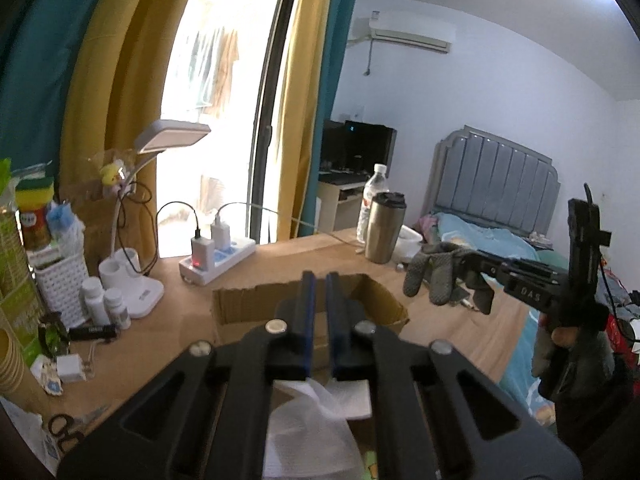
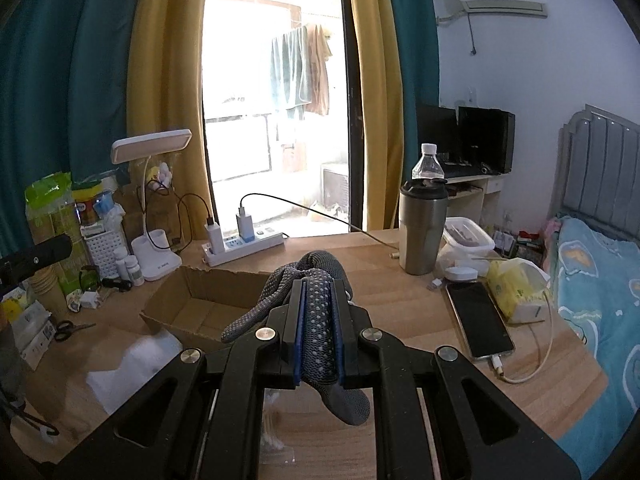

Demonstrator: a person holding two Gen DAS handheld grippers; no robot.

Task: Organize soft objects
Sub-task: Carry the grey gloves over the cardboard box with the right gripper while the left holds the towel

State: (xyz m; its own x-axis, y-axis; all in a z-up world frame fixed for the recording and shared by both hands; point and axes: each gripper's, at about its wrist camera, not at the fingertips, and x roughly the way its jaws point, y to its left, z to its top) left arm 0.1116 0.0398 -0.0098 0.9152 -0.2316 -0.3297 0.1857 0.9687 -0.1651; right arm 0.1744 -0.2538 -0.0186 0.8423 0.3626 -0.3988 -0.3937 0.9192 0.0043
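In the left wrist view, the left gripper fills the lower middle of the frame, its blue-padded jaws drawn together to a thin slit with nothing between them. Beyond its tips, at centre, sits an open cardboard box on the wooden desk; white crumpled plastic shows below the jaws at the bottom. At the right of that frame the right gripper, held by a hand at the far right edge, hangs above the desk with a grey knitted glove pinched in it, the glove's fingers drooping to the left.

In the right wrist view, the box lies left of centre. The right gripper occupies the lower middle, its jaws clenched on the dotted grey glove, which runs up between the pads; a bunch of it spills past the tips and one end hangs below. To the right stand a steel tumbler and a phone.
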